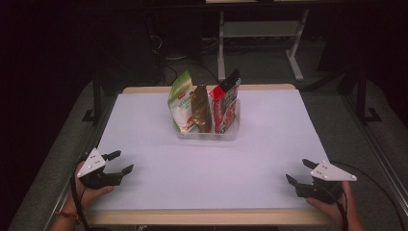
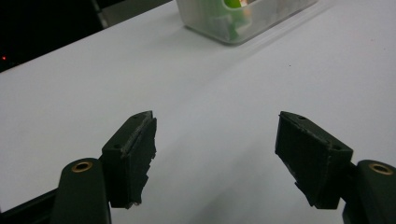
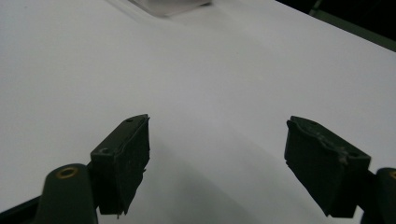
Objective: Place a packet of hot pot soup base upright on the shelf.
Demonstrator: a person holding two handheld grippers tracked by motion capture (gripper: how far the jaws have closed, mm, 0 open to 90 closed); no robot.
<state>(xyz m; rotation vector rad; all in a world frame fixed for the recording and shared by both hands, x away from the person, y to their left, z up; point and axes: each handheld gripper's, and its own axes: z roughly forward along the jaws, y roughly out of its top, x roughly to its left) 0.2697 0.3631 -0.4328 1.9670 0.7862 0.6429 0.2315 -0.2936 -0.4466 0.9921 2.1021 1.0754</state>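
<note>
So far nothing is held: the left tongs [image 1: 117, 162] and the right tongs [image 1: 299, 173] are both kept low at the near corners of the desk [image 1: 211, 159], each with its jaws spread wide and nothing between them, as is confirmed in the left gripper view [image 2: 215, 154] and the right gripper view [image 3: 217, 161], where bare white surface is seen between the pads. The things nearest to hand are found at the far middle of the desk: a clear bin [image 1: 208, 133] in which three packets are stood upright side by side, a green bag [image 1: 180, 103] at the left, a brown bag [image 1: 200, 108] in the middle and a red bag [image 1: 226, 103] at the right, all leaning slightly and pressed against one another. The bin is well apart from both tongs, and a corner of it [image 2: 243, 23] is caught at the top of the left gripper view. The step in hand is judged to be the opening approach, with no reach yet committed. For the next move, one pair of tongs would need to be carried forward over the desk and brought down from above onto the top edge of a single packet, with the jaws turned across its thin side, so that the neighbours are not dragged out and the light bin is not tipped.
</note>
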